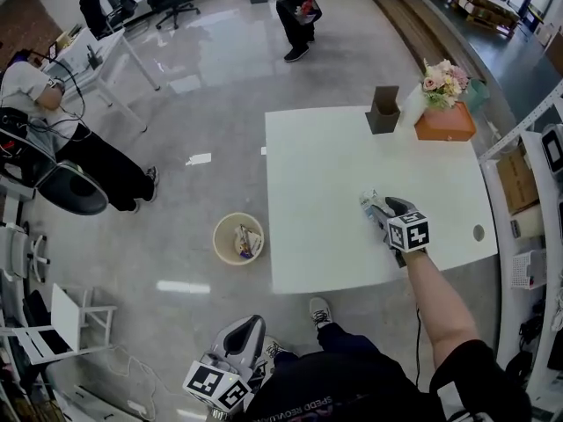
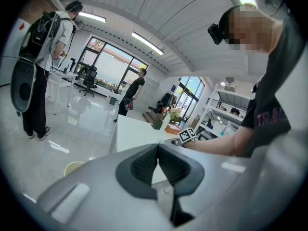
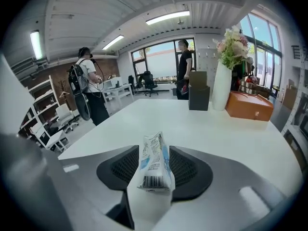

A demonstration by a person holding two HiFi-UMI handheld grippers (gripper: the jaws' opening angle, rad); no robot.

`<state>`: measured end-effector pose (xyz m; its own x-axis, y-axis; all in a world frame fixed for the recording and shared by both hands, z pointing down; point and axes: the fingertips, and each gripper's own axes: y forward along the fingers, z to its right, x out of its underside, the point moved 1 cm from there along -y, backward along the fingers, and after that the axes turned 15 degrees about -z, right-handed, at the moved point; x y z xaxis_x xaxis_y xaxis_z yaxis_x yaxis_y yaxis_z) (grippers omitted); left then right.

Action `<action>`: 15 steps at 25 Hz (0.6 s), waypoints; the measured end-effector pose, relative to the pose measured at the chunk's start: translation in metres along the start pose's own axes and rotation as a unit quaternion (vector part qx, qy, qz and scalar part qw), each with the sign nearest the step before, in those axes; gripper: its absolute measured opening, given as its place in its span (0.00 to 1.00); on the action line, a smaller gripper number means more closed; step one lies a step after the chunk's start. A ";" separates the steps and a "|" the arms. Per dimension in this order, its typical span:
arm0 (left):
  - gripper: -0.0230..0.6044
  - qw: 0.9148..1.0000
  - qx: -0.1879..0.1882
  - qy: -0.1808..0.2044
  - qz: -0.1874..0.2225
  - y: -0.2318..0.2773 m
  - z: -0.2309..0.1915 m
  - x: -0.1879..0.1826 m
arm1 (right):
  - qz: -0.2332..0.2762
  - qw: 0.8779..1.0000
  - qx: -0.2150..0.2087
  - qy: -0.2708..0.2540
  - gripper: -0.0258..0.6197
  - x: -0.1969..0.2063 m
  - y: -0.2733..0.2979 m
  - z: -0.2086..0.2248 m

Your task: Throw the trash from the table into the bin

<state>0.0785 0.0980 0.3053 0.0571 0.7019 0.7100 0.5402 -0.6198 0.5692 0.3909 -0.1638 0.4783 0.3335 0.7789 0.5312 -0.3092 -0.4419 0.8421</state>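
Note:
A small white-and-blue drink packet stands crumpled on the white table, near its front right part. My right gripper is open around it, a pad on each side, and the pads do not press on it. In the right gripper view the packet fills the gap of that gripper. The round bin stands on the floor left of the table with some trash inside. My left gripper hangs low beside my body, off the table, shut with nothing in it.
At the table's far edge stand a dark box, a vase of flowers and an orange box. One person sits at the left, another stands at the back. A paper scrap lies on the floor.

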 end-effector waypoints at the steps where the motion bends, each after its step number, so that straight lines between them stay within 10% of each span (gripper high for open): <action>1: 0.05 1.000 -0.003 -0.004 0.001 0.000 0.000 0.000 | -0.007 1.000 -0.001 -0.003 0.35 0.000 0.004 0.001; 15: 0.05 0.999 -0.031 -0.027 0.012 -0.006 -0.004 0.008 | -0.033 0.999 0.001 -0.021 0.28 0.004 0.027 0.000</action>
<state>0.0723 0.1060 0.3087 0.1142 0.7038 0.7012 0.4856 -0.6553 0.5786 0.3837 -0.1726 0.5035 0.3896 0.7874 0.4778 -0.2828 -0.3914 0.8757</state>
